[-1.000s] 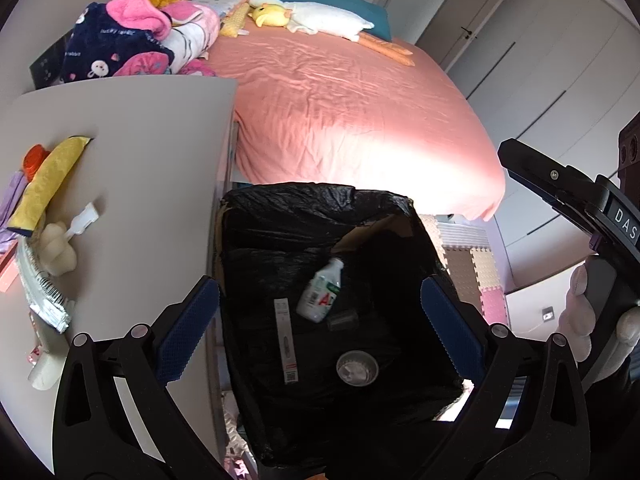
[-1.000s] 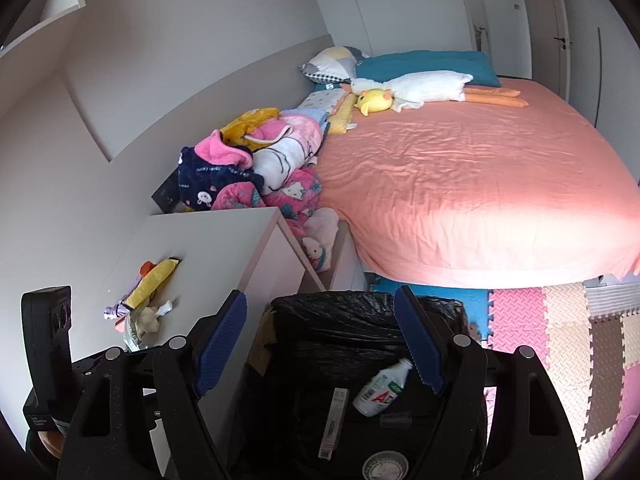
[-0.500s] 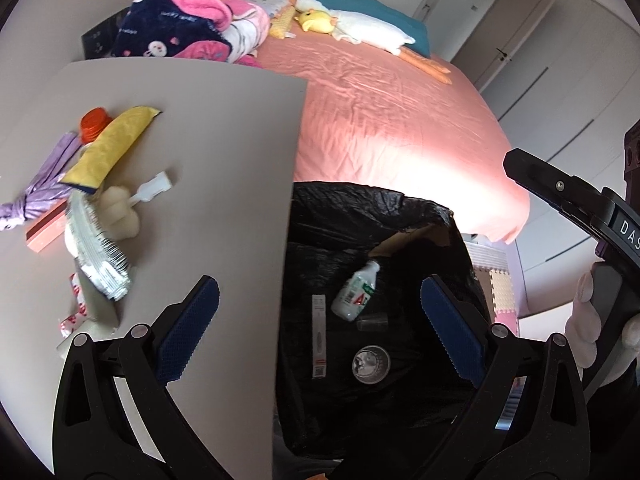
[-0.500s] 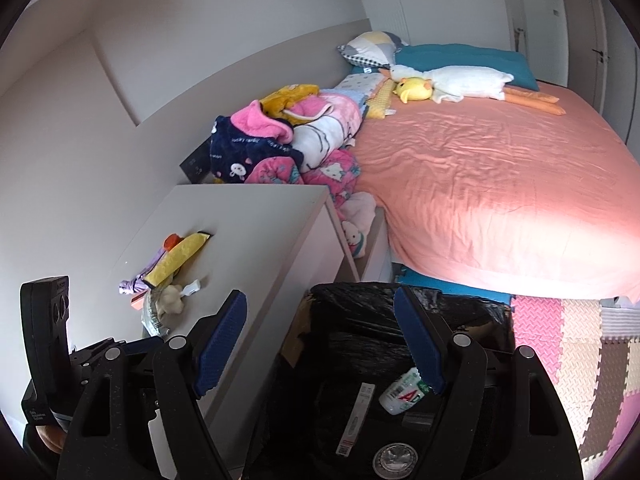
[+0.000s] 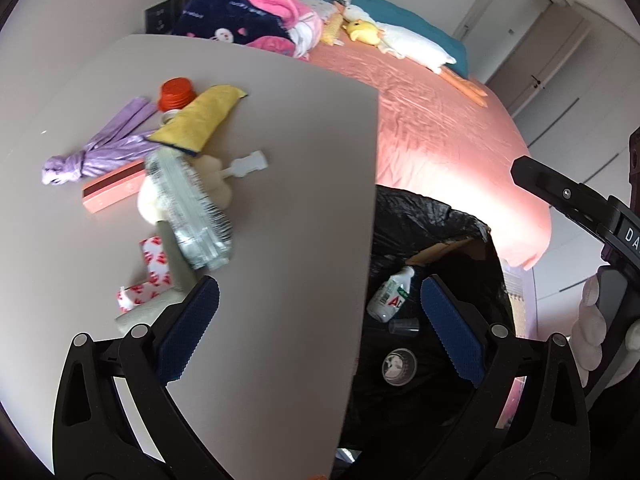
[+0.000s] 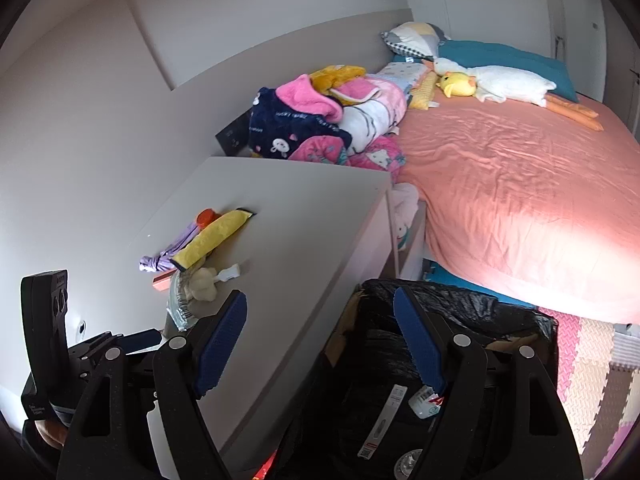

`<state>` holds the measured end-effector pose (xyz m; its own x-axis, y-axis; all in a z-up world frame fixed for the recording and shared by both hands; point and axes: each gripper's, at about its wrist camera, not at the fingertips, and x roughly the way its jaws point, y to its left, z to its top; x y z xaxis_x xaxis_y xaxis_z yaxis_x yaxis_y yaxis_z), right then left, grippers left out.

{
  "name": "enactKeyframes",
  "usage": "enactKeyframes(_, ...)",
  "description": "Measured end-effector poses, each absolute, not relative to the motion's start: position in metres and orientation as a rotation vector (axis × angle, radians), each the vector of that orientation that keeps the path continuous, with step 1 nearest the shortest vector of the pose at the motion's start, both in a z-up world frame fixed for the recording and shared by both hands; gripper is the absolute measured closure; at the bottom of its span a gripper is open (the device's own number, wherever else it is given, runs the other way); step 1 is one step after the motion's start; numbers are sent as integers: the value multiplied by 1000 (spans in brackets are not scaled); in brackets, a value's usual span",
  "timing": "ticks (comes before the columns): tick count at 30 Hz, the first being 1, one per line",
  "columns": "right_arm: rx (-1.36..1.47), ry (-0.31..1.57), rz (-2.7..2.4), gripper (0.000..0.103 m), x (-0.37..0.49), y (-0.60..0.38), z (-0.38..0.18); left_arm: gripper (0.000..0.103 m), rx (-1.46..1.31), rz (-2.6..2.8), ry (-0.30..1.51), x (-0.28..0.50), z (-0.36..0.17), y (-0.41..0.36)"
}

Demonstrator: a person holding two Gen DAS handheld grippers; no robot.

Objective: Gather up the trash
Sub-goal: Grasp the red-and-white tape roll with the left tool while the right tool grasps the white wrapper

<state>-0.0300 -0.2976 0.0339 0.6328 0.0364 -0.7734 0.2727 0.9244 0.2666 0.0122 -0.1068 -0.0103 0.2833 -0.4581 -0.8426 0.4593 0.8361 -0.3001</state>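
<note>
On the left, the table [image 5: 280, 140] carries the litter: a purple bag [image 5: 100, 148], a yellow packet [image 5: 200, 120], a pink box [image 5: 114, 190] and a clear wrapper [image 5: 188, 208]. The left gripper [image 5: 320, 324] hangs over the table's edge, fingers apart and empty. Right of it, the black-lined bin [image 5: 432, 220] holds a small bottle [image 5: 390, 294]. The right gripper [image 6: 320, 340] is spread wide, holding nothing.
</note>
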Motion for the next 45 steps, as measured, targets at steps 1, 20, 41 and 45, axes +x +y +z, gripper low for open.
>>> enactKeyframes(1, 376, 884, -133, 27, -28, -295, 33, 5, -5, -605, 1129, 14, -12, -102)
enactKeyframes(20, 310, 970, 2, 27, 26, -235, 11, 6, 4, -416, 1123, 47, -44, -48)
enactKeyframes(41, 264, 1028, 110, 27, 54, -194, -6, 58, 49, -348, 1108, 54, -55, -30)
enactKeyframes(45, 252, 1042, 137, 27, 60, -182, -10, 59, 37, -325, 1092, 51, -50, -17)
